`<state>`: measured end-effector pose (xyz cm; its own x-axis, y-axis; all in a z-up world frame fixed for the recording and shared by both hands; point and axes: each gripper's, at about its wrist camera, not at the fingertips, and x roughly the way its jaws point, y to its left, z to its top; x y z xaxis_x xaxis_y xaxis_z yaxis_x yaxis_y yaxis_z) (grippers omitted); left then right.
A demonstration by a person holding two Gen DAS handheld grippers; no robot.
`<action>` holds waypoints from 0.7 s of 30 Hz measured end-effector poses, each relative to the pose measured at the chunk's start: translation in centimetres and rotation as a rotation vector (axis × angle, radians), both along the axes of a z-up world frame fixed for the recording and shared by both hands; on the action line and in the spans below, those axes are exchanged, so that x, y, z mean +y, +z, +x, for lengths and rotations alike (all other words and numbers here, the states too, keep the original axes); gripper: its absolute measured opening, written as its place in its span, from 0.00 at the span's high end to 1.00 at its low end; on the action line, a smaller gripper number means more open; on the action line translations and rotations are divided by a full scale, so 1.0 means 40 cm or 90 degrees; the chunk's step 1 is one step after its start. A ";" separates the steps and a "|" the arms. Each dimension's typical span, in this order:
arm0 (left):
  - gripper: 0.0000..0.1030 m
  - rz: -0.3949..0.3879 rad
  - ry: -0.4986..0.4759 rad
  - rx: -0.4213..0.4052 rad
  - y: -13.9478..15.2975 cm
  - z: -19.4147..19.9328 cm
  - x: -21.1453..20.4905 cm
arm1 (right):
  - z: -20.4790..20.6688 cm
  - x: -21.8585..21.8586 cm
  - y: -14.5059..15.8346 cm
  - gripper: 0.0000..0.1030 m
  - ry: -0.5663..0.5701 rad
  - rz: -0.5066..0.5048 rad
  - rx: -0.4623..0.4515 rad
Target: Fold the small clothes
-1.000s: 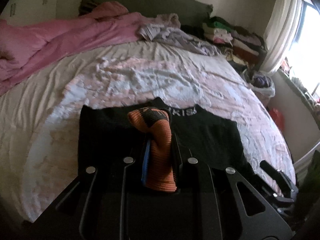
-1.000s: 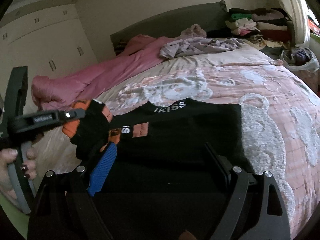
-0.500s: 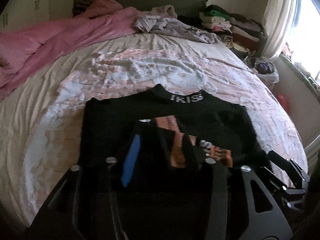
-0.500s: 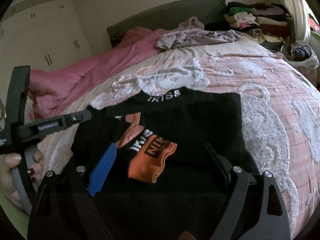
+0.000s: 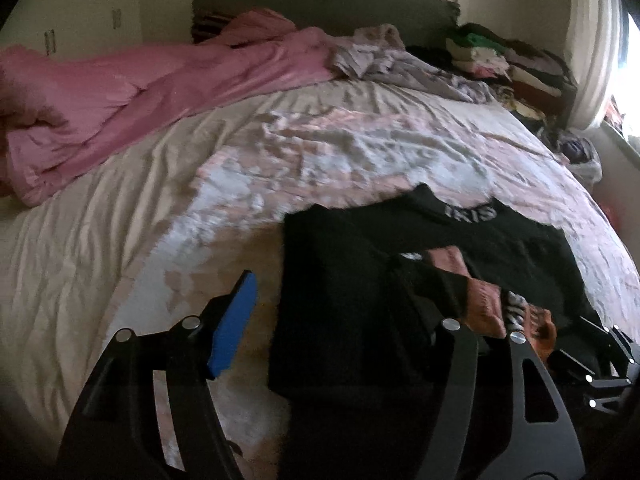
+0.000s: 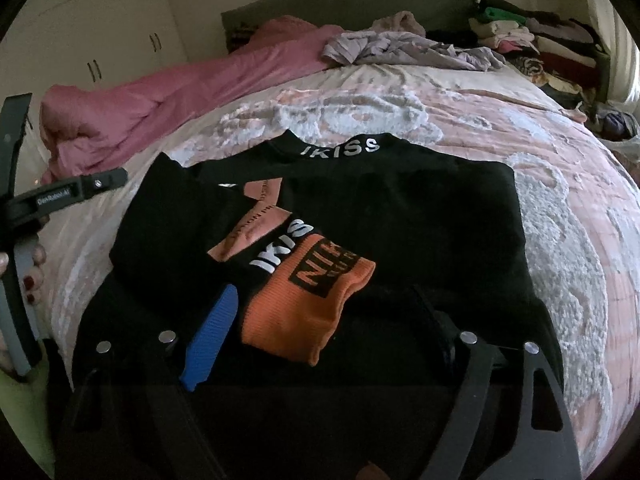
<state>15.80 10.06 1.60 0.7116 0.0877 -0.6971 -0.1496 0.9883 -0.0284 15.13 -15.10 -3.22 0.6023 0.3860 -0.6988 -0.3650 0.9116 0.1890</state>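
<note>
Sweater (image 6: 400, 220) flat on bed cover (image 6: 560, 184), collar toward headboard (image 6: 348, 4). Sleeve (image 6: 304, 280) folded across sweater's front, cuff nearest camera. Right gripper (image 6: 320, 320) over sweater's near hem, jaws spread either side of cuff. Left gripper (image 5: 336, 312) at sweater's left edge, jaws apart. Crumpled quilt (image 6: 180, 92) far left, loose garment (image 6: 408, 48) by headboard, clothes stack (image 6: 532, 36) far right.

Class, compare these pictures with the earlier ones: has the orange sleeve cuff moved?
Yes. The orange sleeve cuff has left the left gripper and now lies across the black sweater's front, below its IKISS collar.
</note>
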 end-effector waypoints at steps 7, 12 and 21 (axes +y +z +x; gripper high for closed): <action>0.39 -0.046 0.019 -0.011 -0.018 0.002 0.063 | 0.051 0.019 -0.027 0.31 -0.002 -0.014 0.028; 0.37 -0.043 0.026 -0.020 -0.025 0.000 0.081 | 0.072 0.034 -0.060 0.36 -0.007 -0.012 0.053; 0.36 -0.058 0.051 -0.034 -0.020 0.000 0.125 | 0.081 0.047 -0.059 0.75 0.019 0.028 0.051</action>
